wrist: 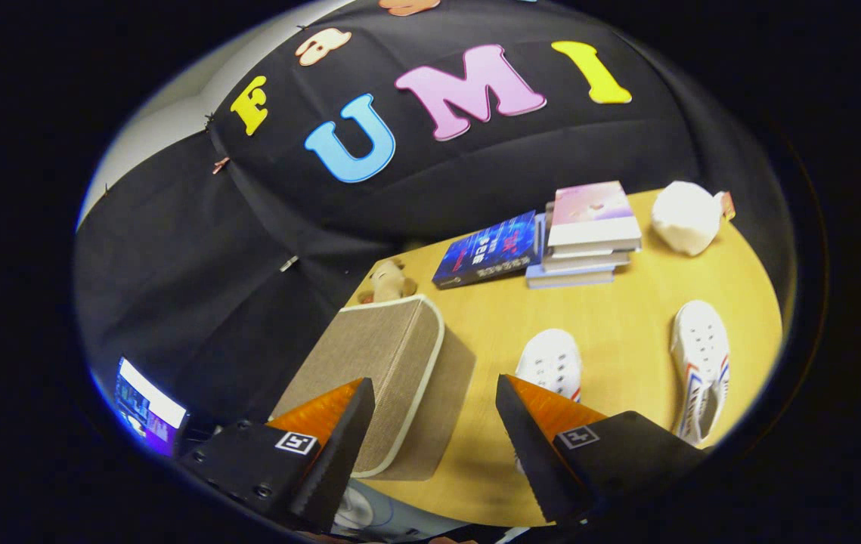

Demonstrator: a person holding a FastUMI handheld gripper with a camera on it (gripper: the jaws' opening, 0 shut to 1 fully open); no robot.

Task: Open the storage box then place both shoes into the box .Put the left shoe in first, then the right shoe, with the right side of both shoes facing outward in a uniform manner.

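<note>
A beige fabric storage box (381, 370) with a pale trimmed lid stands shut on the wooden table (611, 332), just ahead of my fingers and partly between them. Two white shoes with red and blue stripes lie to its right: one shoe (551, 364) sits just beyond my right finger, partly hidden by it, and the other shoe (701, 366) lies further right near the table's edge. My gripper (434, 449) hovers open above the table's near edge, tilted, with nothing between its fingers.
Beyond the shoes lie a dark blue book (487, 251), a stack of books (589, 234) and a white plush lump (686, 217). A small tan soft toy (387, 282) sits behind the box. A lit screen (147, 408) glows low beside the left finger.
</note>
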